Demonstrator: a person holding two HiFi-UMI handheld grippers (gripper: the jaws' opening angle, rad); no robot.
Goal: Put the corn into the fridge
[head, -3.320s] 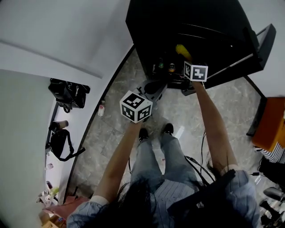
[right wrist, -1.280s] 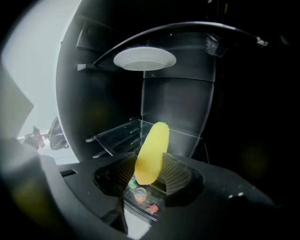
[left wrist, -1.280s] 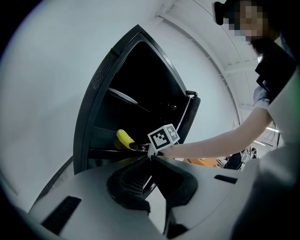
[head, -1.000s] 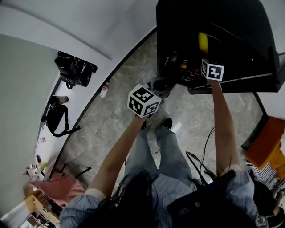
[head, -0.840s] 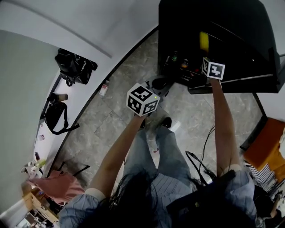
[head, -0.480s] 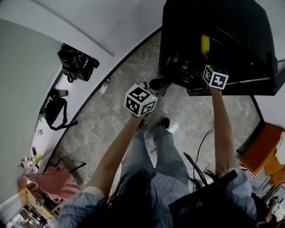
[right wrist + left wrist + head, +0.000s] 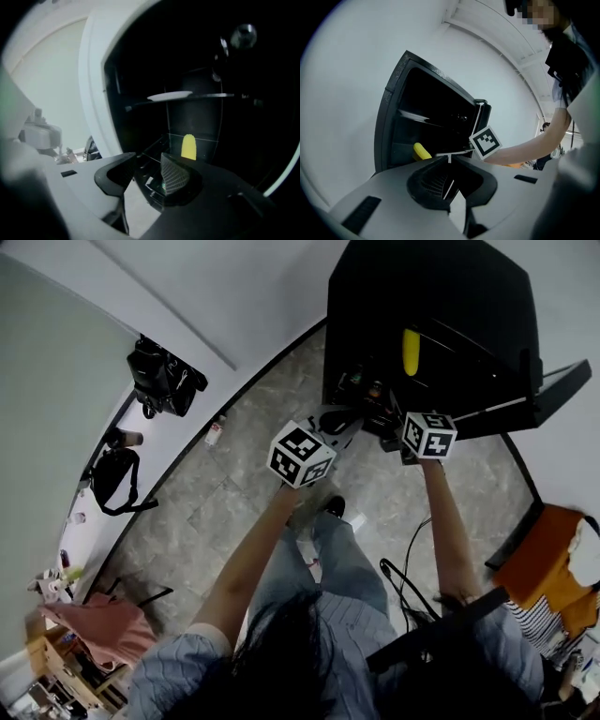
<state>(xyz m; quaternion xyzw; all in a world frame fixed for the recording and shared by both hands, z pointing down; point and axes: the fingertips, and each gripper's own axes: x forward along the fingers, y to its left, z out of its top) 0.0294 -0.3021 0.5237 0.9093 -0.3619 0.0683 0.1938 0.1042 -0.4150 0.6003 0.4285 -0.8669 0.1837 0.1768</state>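
The corn (image 7: 189,146) is already sitting inside the fridge (image 7: 441,277), straight ahead of the right gripper (image 7: 149,161) and well beyond its jaw tips. That gripper is holding nothing. Its jaws are standing apart with only the dark interior showing between them, and they have just been closing a little. The left gripper (image 7: 449,159) is hanging off to the side of the open front with its jaws clenched together on nothing.

Judging by this, the placing is done and the step in hand is getting clear of the fridge. The right gripper should be backing straight out along its own line, keeping low and away from the shelf edge ahead of it. Nothing should be brushing the corn, and the door (image 7: 562,388) beside it should be left free to swing.

The corn is pointing its rounded tip upward, with its long axis running roughly upright and crosswise to the gripper's reach. The interior is dark, so it may be leaning on the back wall rather than standing free.
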